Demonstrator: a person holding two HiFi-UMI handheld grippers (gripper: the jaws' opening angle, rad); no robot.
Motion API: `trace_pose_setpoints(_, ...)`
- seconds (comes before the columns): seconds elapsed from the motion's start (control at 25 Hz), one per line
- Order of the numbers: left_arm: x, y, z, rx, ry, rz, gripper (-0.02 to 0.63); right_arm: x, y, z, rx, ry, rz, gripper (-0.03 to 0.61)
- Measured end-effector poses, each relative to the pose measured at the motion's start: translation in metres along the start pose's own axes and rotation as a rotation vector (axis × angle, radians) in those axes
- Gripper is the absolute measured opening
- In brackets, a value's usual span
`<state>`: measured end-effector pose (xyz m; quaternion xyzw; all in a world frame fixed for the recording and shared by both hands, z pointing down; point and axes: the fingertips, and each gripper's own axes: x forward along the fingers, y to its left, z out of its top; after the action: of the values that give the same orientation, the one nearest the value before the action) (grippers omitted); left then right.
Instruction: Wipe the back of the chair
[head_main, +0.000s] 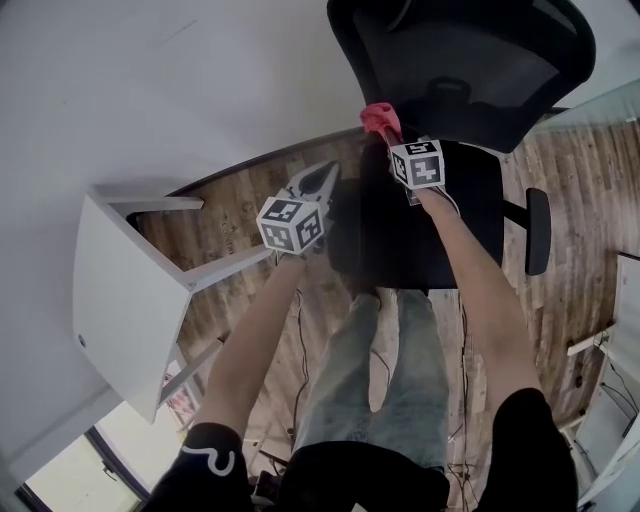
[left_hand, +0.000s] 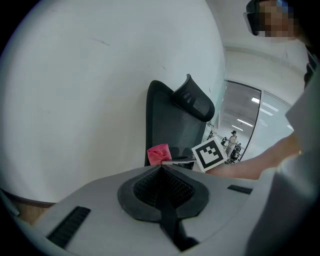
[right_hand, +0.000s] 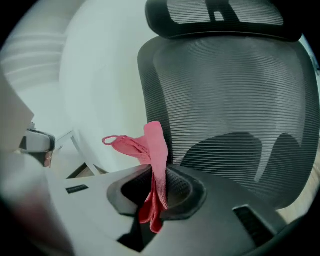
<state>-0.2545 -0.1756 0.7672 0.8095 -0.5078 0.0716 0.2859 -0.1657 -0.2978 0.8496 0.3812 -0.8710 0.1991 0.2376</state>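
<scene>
As pink cloth (right_hand: 156, 161) bunches, black mesh chair (right_hand: 227, 95)

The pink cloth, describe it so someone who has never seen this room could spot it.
Find the black mesh office chair by the white wall. Near its backrest, the right gripper pinches a crumpled pink cloth. It is the only bright pink thing there.

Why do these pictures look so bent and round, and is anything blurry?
Left gripper view: the wide lens bows the wall and the chair back, and the corners go black. Right gripper view: same bowing; the pink cloth in the right tool is sharp, the left edge smeared. Head view: bottom-left corner washed out white.
</scene>
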Motion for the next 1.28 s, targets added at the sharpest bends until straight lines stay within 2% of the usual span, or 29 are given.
trace_pose_setpoints(0.2,-0.018,0.016,-0.002,0.010,0.006,0.002,0.025,0.015,0.012,-0.005,-0.008,0.022,-0.015,0.067)
trace_pose_setpoints(0.44,-0.006,0.009,-0.001,0.001,0.010,-0.020,0.025,0.004,-0.025,-0.018,0.071,0.030,-0.082,0.067)
trace_pose_setpoints(0.72,0.035,-0.036,-0.002,0.014,0.031,-0.088,0.025,-0.035,-0.095,-0.030,0.110,0.027,-0.167,0.067)
trace_pose_setpoints(0.96,0.076,-0.081,-0.002,0.024,0.054,-0.131,0.025,-0.079,-0.173,-0.042,0.169,0.011,-0.241,0.067)
trace_pose_setpoints(1.28,0.123,-0.137,0.005,-0.001,0.051,-0.149,0.025,-0.150,-0.275,-0.055,0.256,-0.009,-0.344,0.067)
